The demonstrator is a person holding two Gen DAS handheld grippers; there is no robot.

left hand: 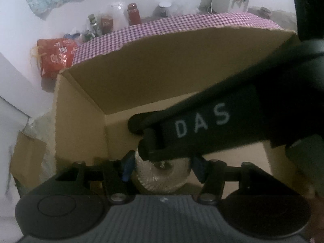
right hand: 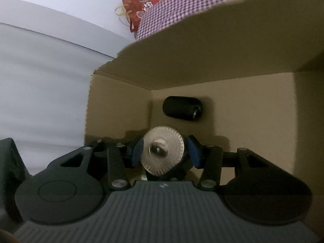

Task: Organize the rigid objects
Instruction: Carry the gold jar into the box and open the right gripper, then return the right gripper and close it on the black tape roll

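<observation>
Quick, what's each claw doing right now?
Left gripper: silvery disc sits between its pads; whether they grip it cannot be told.
Right gripper: closed on a silvery disc.

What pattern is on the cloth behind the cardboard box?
The cloth has a purple and white check, clearest in the left wrist view.

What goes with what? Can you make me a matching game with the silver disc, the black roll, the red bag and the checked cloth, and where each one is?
Things:
1. silver disc
2. black roll
3. red bag
4. checked cloth

Places:
A. lying on the floor of the cardboard box
B. purple and white, just beyond the box's far flap
C. between the blue pads of the right gripper
D. by the white wall, with yellow cord handles

Pairs: 1-C, 2-A, 3-D, 4-B
</observation>
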